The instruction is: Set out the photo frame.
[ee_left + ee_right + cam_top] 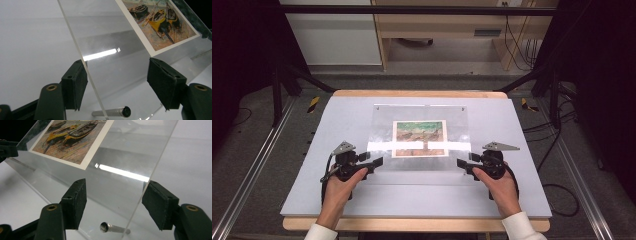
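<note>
A clear acrylic sheet [381,125] lies over a boat picture [420,138] on the white board [327,130]. My left gripper [377,162] stands open at the sheet's near left corner, and my right gripper [460,163] stands open at its near right corner. In the left gripper view, the sheet [112,37] has its side edge running between the jaws of the left gripper [120,85], close to the left one, above a metal standoff pin [112,112]. The picture [160,22] shows beyond. In the right gripper view, the sheet [130,150] edge crosses between the jaws of the right gripper [117,205], over a pin [115,228].
The board rests on a wooden table [412,93]. Dark frame posts [277,75] and floor rails [252,165] flank it. Cables [557,150] trail on the floor at the right. A cabinet [437,25] stands beyond the table.
</note>
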A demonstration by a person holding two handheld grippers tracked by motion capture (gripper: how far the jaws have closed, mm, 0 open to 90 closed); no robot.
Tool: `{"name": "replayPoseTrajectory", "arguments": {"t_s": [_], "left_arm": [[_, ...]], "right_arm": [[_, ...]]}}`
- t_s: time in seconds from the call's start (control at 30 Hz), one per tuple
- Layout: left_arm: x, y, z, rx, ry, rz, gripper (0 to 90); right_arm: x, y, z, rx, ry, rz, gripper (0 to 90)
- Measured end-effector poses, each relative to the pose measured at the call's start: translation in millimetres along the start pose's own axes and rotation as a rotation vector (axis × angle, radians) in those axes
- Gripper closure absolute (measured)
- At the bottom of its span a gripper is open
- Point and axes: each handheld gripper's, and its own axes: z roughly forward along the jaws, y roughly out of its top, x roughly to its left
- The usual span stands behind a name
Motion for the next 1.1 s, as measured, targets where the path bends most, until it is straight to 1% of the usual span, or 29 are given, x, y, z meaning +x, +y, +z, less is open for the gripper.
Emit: {"name": "replayPoseTrajectory", "arguments": {"t_s": [0.1,0.33,0.47,0.53,0.57,0.67,0.77,0.9,0.97,1.1], "left_arm": [[-0.8,-0.7,-1.9,0.004,0.001,0.001,34.1],[-3.3,-3.2,-4.9,0.003,0.008,0.001,35.6],[-5.3,-4.2,-6.7,0.003,0.014,0.015,35.7],[-5.6,-4.5,-8.3,0.006,0.014,0.020,36.6],[-5.8,-4.6,-9.0,0.007,0.014,0.021,37.8],[-7.7,-5.6,-10.7,0.008,0.021,0.031,38.1],[-9.7,-6.3,-12.5,0.013,0.028,0.042,38.7],[-10.9,-7.3,-13.9,0.013,0.032,0.047,39.5],[-11.1,-7.5,-14.1,0.013,0.033,0.048,39.7],[-11.9,-7.8,-14.8,0.015,0.036,0.050,40.0]], "right_arm": [[0.7,-1.5,-1.8,0.003,0.001,-0.001,38.3],[2.2,-3.1,-4.0,0.004,-0.001,-0.020,38.8],[3.7,-3.5,-5.5,0.006,-0.005,-0.032,39.9],[4.2,-4.3,-7.1,0.006,-0.005,-0.033,41.3],[4.9,-5.1,-8.4,0.004,-0.009,-0.040,42.5],[6.2,-5.9,-9.9,0.005,-0.013,-0.040,43.3],[7.8,-7.3,-12.0,0.003,-0.018,-0.052,44.8],[8.8,-8.1,-13.2,0.002,-0.021,-0.059,45.9],[9.3,-8.6,-13.9,0.001,-0.021,-0.050,46.4],[9.2,-9.1,-14.6,0.000,-0.022,-0.056,47.1]]}}
